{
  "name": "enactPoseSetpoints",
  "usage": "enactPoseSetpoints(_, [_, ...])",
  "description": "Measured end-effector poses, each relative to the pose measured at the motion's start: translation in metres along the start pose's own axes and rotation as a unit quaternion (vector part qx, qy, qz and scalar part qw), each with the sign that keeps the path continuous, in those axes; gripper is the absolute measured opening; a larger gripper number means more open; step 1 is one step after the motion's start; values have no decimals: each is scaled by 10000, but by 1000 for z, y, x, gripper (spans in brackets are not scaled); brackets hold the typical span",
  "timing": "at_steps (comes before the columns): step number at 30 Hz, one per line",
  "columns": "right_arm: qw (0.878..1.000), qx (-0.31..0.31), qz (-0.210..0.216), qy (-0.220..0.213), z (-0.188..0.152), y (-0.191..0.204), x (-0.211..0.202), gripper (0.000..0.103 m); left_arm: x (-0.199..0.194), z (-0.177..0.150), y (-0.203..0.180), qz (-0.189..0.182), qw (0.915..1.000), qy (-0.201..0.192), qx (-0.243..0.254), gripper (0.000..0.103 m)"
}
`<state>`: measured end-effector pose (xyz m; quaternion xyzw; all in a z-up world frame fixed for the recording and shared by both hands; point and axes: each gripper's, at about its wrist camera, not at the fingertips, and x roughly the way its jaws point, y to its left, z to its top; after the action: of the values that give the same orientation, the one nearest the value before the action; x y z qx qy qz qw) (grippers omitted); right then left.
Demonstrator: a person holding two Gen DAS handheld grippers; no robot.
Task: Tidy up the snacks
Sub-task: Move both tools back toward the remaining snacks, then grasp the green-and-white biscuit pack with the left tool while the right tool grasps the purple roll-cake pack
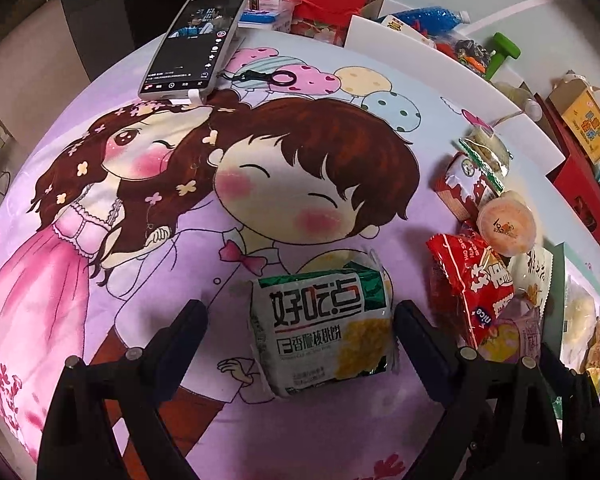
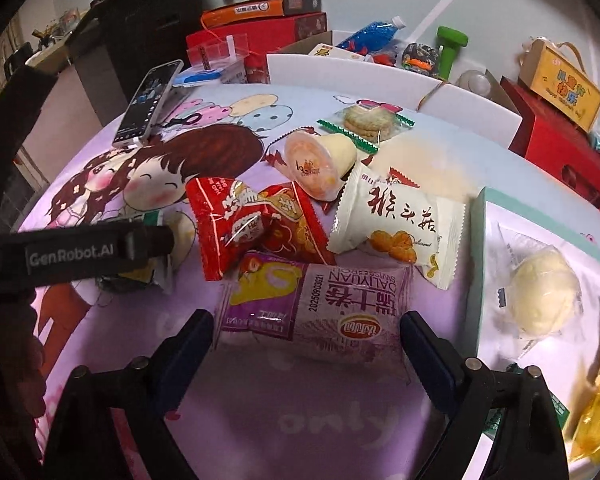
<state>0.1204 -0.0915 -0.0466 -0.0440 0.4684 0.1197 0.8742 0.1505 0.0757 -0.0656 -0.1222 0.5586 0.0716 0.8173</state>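
**Both tongs spread wide over loose snack packets on the cartoon cloth**

Nearest the left wrist camera, the left tongs (image 1: 300,316) stand wide open, pointing steeply down, with a green-and-white biscuit packet (image 1: 322,328) lying flat between the fingers; a gap shows on each side, so the pads are not pressing it. The packet rests on the cartoon-print cloth (image 1: 180,208) that covers the table.

In the right wrist view, the right tongs (image 2: 306,332) are likewise spread wide around a purple cake packet (image 2: 320,304), which lies on the cloth with its ends close to both fingers; whether the pads touch it I cannot tell for certain, though it looks unpinched.

Just beyond the purple packet sits the snack pile: two red packets (image 2: 252,224) overlapping each other, and beside them to the right a white packet (image 2: 396,224) with black characters. Behind these a jelly cup (image 2: 320,164) lies on its side, and farther still a clear-wrapped round biscuit (image 2: 366,122).

At the right edge a white tray with a teal rim (image 2: 480,240) holds a wrapped pale round bun (image 2: 544,296) and a yellow-wrapped item (image 2: 596,420).

Far left on the cloth a phone (image 2: 148,104) lies with its screen lit. Beyond the table edge are red boxes (image 2: 256,36), a green dumbbell (image 2: 450,48) and a yellow gift box (image 2: 560,92).
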Motion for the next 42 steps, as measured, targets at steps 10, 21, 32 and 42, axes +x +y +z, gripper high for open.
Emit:
enactPoseSetpoints(10, [9998, 13, -35, -183, 2, 3, 7, 99, 7, 0, -6, 114, 9999, -50, 90, 95])
enactPoseSetpoints(21, [9994, 207, -102, -253, 8, 0, 14, 101, 7, -1, -8, 141, 9998, -64, 130, 95])
enactPoseSetpoints(32, [9994, 159, -60, -308, 7, 0, 5, 86, -4, -1, -8, -58, 9998, -128, 149, 73])
enactPoseSetpoints(42, [9981, 316, 153, -497, 10, -8, -23, 85, -26, 1, -5, -61, 9992, -371, 159, 51])
